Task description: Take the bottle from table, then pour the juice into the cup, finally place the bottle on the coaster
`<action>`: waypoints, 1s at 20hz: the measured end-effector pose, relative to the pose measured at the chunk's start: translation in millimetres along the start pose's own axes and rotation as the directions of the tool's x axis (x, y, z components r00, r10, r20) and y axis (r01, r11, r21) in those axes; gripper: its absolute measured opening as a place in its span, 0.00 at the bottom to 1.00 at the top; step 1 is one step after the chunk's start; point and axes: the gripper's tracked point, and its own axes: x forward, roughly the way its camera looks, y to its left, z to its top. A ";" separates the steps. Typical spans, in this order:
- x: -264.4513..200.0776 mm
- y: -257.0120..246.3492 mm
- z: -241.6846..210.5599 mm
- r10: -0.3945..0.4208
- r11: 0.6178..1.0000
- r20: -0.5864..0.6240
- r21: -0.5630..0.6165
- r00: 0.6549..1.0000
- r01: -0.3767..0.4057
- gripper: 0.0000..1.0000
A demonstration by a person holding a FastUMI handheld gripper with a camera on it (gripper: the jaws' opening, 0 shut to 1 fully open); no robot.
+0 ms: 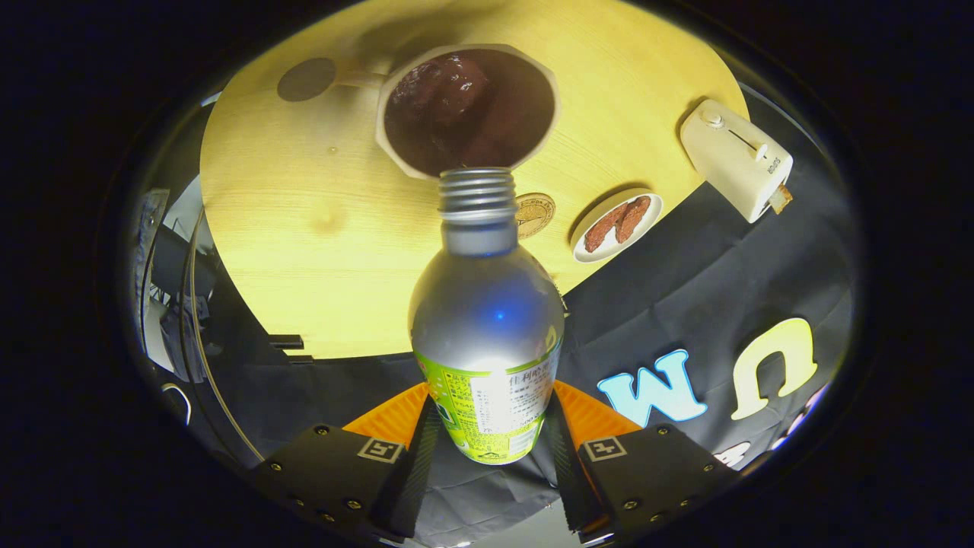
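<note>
Between the fingers of the claw [487, 449] sits a silver aluminium bottle with a green label [487, 335], both fingers clamped on its lower body. Its open threaded neck points ahead over a white octagonal cup of dark juice [468, 110] on the round wooden table [304, 228]. Just beyond the neck lies a round brown coaster [536, 213]; further right, a small white plate of brown food [616, 224] and a cream toaster [734, 158].

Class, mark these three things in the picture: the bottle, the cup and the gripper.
bottle [487, 320]: gripper view, on its bare metal shoulder.
cup [468, 106]: gripper view, on the dark juice inside.
gripper [489, 438]: gripper view, midway between its fingers, which press the bottle's labelled base.
</note>
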 end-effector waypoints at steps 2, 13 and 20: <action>0.2 4.7 -0.6 0.006 0.999 0.014 0.031 1.000 -0.007 0.70; 31.0 50.1 24.3 0.042 0.954 0.250 0.277 0.967 -0.113 0.71; 38.1 68.1 52.9 0.068 0.853 0.450 0.436 0.890 -0.286 0.71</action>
